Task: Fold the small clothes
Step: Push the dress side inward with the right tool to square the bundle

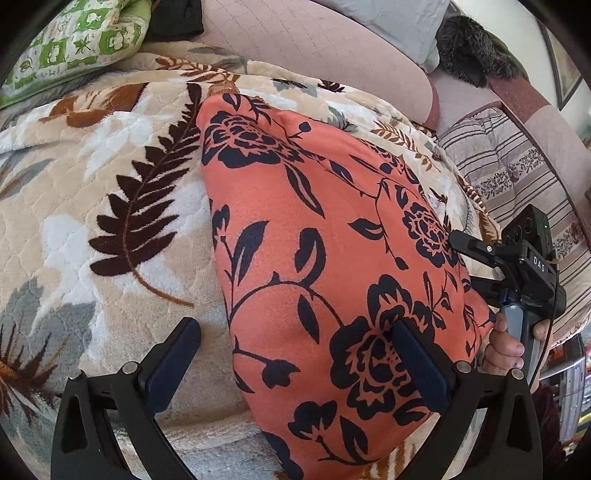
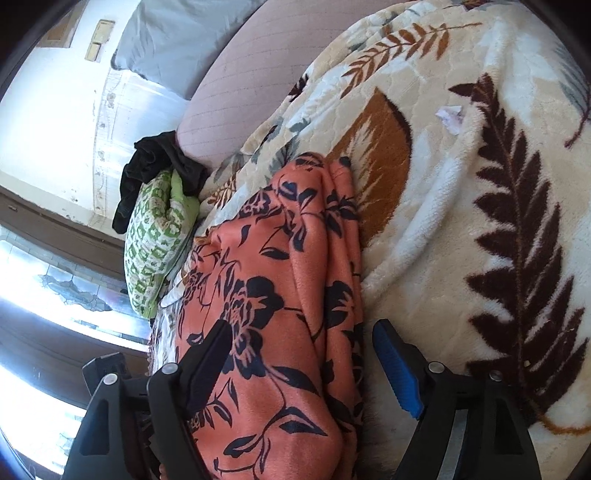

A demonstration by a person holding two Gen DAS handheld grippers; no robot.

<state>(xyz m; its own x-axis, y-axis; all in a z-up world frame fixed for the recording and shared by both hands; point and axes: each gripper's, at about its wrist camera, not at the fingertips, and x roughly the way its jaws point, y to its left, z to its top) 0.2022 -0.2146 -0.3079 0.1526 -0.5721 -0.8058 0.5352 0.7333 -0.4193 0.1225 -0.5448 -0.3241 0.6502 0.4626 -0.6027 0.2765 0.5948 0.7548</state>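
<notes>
A coral cloth [image 1: 332, 229] printed with dark navy flowers lies spread on a cream blanket with a leaf pattern [image 1: 110, 192]. My left gripper [image 1: 295, 365] stands wide open above the cloth's near left edge, with one finger over the blanket and the other over the cloth. At the cloth's right edge is my right gripper [image 1: 467, 262], held by a hand [image 1: 506, 347]. In the right wrist view the cloth [image 2: 266, 295] lies bunched in folds between the fingers of the right gripper [image 2: 304, 365]. Those jaws are open and the blue pad [image 2: 399, 369] is clear of the fabric.
A green-and-white patterned pillow [image 1: 74, 40] and a black garment [image 2: 159, 166] lie at the blanket's far end. A pink quilted cushion [image 1: 314, 44] and a grey pillow [image 1: 399, 22] lie behind. A striped quilt [image 1: 517, 173] hangs to the right. A small white scrap [image 2: 448, 116] lies on the blanket.
</notes>
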